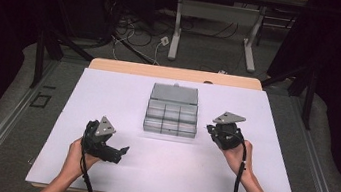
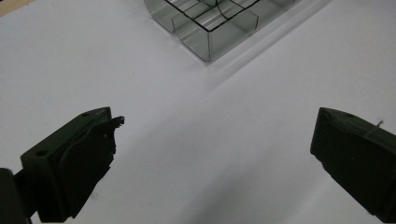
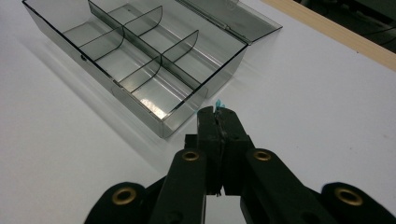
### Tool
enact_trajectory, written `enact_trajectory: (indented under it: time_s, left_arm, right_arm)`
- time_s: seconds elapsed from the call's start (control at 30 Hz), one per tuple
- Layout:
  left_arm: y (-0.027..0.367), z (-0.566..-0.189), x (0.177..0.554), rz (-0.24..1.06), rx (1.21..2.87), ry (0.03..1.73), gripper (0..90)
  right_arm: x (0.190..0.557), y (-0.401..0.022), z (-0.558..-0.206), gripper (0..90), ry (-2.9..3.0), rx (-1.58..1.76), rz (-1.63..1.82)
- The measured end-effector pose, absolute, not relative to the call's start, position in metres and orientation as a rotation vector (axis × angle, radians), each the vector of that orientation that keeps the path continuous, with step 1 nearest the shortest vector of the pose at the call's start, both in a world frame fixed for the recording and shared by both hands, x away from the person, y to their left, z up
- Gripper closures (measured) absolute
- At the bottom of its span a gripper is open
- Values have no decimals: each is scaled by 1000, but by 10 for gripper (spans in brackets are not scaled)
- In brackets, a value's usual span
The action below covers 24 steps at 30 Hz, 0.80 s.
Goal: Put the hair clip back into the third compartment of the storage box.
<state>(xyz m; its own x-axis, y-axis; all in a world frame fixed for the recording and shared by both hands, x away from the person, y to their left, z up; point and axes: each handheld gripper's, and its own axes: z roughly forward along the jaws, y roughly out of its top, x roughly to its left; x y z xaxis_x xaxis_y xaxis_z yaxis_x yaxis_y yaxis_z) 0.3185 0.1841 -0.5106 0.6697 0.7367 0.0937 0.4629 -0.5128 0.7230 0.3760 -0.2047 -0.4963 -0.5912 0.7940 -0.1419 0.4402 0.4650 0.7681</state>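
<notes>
A: The surface (image 1: 107, 97) is a white, smooth, matte sheet on a pale wooden top. Around it the room is dark, with grey floor, cables and the metal legs of another desk behind.

B: And the box?

A: The organizer box (image 1: 171, 118) stands at the middle of the surface, of clear grey plastic, rectangular, with thin dividers making small compartments. Its lid lies open flat behind it.

B: The claws?

A: The left claw (image 2: 212, 154) has its jaws wide apart, holding nothing, near the box. The right claw (image 3: 218, 116) is fully closed, just beside the box's corner; a tiny blue speck shows at its tip.
</notes>
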Motion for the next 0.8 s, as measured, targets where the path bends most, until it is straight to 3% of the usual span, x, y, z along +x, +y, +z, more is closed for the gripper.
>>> enact_trajectory:
  time_s: [0.8]
  left_arm:
    - [184, -511, 318, 508, 2192, 932, 0]
  right_arm:
    - [384, -190, -494, 898, 2210, 994, 987]
